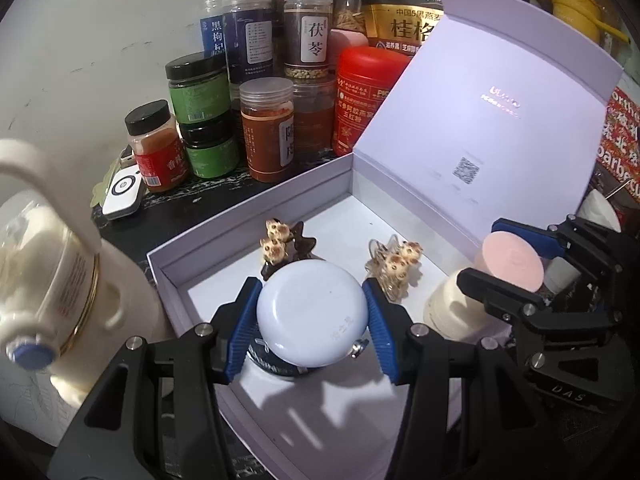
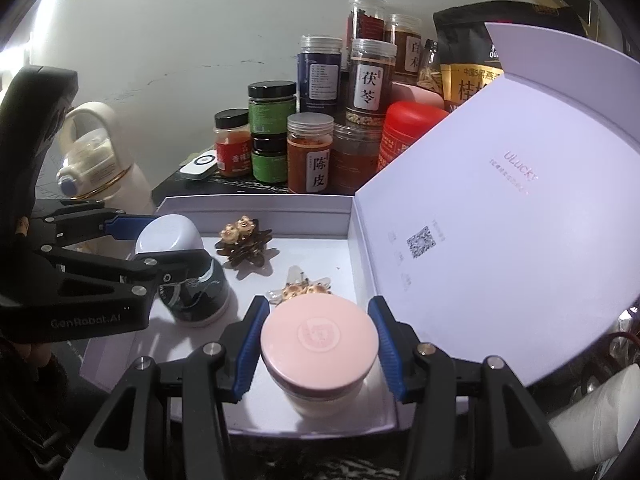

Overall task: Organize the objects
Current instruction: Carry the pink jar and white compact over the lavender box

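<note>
An open lilac gift box (image 1: pixel 248 204) (image 2: pixel 256 206) has its lid (image 1: pixel 500 120) (image 2: pixel 520 200) standing up at the right. My left gripper (image 1: pixel 312 316) (image 2: pixel 160 242) is shut on a dark jar with a pale blue lid (image 1: pixel 312 312) (image 2: pixel 168 234), held over the box's left side. My right gripper (image 2: pixel 320 340) (image 1: pixel 508 256) is shut on a cream jar with a pink lid (image 2: pixel 320 334) (image 1: pixel 512 260) over the box's near right part. Two bear hair clips lie inside: a dark one (image 1: pixel 288 244) (image 2: pixel 244 240) and a clear one (image 1: pixel 396 264) (image 2: pixel 300 286).
Several spice jars (image 1: pixel 268 128) (image 2: pixel 310 152), a red tin (image 1: pixel 368 92) (image 2: pixel 404 136) and a black-and-gold bag (image 1: pixel 404 12) crowd the wall behind the box. A cream water bottle (image 1: pixel 52 280) (image 2: pixel 96 156) stands left. A white remote (image 1: pixel 122 194) (image 2: pixel 199 166) lies by the jars.
</note>
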`<action>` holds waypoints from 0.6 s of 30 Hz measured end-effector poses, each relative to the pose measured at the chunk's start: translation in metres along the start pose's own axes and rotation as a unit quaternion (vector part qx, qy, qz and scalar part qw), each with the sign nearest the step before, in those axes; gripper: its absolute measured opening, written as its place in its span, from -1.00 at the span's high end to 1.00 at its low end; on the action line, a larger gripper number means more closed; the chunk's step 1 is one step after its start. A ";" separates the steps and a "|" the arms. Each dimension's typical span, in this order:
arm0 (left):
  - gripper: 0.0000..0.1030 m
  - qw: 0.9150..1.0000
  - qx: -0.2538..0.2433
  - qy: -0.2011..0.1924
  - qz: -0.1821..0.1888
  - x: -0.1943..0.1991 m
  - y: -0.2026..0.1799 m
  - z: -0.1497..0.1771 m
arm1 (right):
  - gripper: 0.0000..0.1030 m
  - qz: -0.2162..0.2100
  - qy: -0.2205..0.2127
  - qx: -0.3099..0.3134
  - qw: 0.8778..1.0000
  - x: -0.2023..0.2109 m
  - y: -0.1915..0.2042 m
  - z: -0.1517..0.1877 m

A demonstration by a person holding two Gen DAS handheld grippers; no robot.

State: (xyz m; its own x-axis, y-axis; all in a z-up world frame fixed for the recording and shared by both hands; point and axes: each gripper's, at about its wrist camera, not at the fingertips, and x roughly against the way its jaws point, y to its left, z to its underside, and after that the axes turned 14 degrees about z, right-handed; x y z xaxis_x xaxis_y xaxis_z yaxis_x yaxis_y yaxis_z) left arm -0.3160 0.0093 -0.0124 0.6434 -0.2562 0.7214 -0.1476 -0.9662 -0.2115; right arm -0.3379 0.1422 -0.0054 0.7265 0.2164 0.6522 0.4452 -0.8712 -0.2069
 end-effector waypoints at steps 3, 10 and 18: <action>0.03 1.000 0.000 0.005 -0.013 -0.007 0.003 -0.004 | -0.02 0.004 0.003 -0.008 1.000 -0.007 -0.002 -0.003; 0.03 1.000 0.010 0.009 -0.009 -0.019 0.012 -0.004 | -0.02 0.015 0.008 -0.018 1.000 -0.018 -0.005 0.001; 0.03 1.000 0.020 0.013 0.004 -0.030 0.017 0.002 | -0.02 0.016 -0.002 -0.017 1.000 -0.017 -0.002 0.011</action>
State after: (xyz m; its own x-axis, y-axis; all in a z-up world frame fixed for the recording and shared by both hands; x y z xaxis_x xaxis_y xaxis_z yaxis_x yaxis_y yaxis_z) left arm -0.3367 0.0004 -0.0389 0.6222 -0.2656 0.7364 -0.1224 -0.9621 -0.2436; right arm -0.3455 0.1454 -0.0242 0.7419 0.1905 0.6429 0.4045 -0.8919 -0.2025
